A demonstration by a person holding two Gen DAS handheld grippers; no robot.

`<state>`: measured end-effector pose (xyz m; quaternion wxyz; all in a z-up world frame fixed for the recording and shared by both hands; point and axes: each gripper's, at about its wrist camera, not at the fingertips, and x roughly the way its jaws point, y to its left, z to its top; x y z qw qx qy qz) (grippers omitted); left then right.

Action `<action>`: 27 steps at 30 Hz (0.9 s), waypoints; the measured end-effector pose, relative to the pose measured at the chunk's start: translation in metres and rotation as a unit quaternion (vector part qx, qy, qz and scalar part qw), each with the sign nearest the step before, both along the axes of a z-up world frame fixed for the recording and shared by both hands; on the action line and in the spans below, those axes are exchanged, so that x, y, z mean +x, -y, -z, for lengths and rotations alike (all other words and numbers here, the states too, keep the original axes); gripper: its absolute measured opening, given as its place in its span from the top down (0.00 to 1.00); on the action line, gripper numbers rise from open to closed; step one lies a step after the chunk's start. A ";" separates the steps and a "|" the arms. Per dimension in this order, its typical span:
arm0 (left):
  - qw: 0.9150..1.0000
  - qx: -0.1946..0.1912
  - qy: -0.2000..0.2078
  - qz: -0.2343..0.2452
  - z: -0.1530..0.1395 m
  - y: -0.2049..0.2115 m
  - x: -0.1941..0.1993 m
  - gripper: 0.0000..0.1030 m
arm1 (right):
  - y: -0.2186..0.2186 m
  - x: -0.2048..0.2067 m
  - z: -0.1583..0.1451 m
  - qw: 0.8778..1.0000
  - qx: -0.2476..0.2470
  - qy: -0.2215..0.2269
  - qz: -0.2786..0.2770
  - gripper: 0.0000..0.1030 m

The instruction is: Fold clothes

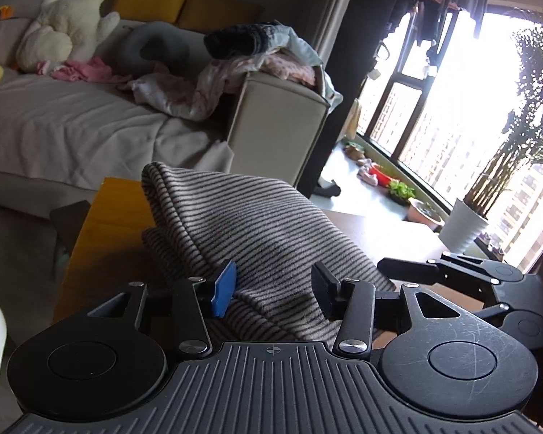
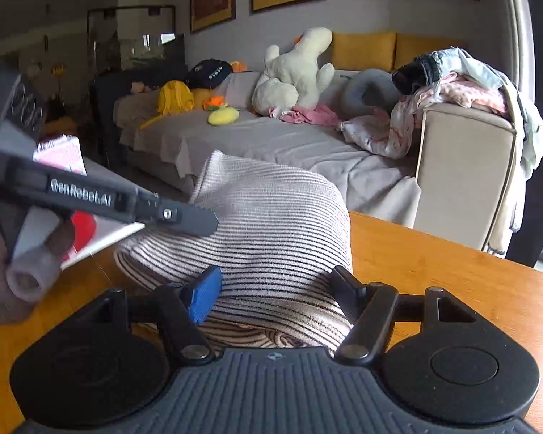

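Striped knit, grey and cream: the garment point(image 1: 257, 231) lies bunched in a mound on the orange wooden table point(image 2: 434, 253), a raised fold at its middle. My left gripper point(image 1: 273, 289) has its jaws spread, blue pad one side, black pad the other, with the cloth lying between them; neither pad looks pressed into it. In the right wrist view this same tool reaches in from the left edge, its tip over the mound's near-left slope. My right gripper point(image 2: 275, 291) is likewise spread wide, straddling the near edge of the fabric, not pinching it. Behind the table: a sofa point(image 2: 271, 137) under a grey cover, a white plush toy point(image 2: 293, 72) on it, loose pink clothes point(image 2: 463, 94) piled on the armrest. Window point(image 1: 452, 108) at far right in the left wrist view.
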<state>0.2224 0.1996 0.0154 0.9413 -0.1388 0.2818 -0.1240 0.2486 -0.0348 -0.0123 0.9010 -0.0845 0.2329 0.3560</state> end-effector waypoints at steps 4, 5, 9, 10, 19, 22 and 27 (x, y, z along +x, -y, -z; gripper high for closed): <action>1.000 -0.011 0.016 -0.003 -0.010 -0.003 -0.003 0.54 | -0.001 -0.001 -0.004 1.000 -0.012 0.004 -0.002 0.32; 0.999 -0.020 0.028 -0.003 -0.015 -0.005 -0.002 0.53 | -0.001 0.000 -0.006 1.000 -0.013 0.002 -0.003 0.32; 0.998 -0.039 0.049 -0.009 -0.031 -0.015 0.028 0.52 | -0.001 0.002 -0.016 1.000 -0.017 -0.002 -0.008 0.33; 0.998 -0.041 0.036 -0.011 -0.028 -0.018 0.041 0.52 | 0.000 0.004 -0.021 1.000 -0.012 0.004 -0.008 0.33; 0.994 -0.100 -0.035 -0.016 0.018 -0.043 0.077 0.52 | -0.013 0.027 -0.026 1.000 0.021 -0.013 -0.008 0.34; 0.995 -0.091 -0.030 -0.019 0.020 -0.040 0.075 0.52 | -0.030 0.015 -0.002 0.999 -0.032 0.026 -0.023 0.28; 0.997 -0.052 -0.017 -0.054 0.006 -0.025 0.061 0.52 | -0.012 0.011 0.001 1.000 -0.026 0.006 0.006 0.25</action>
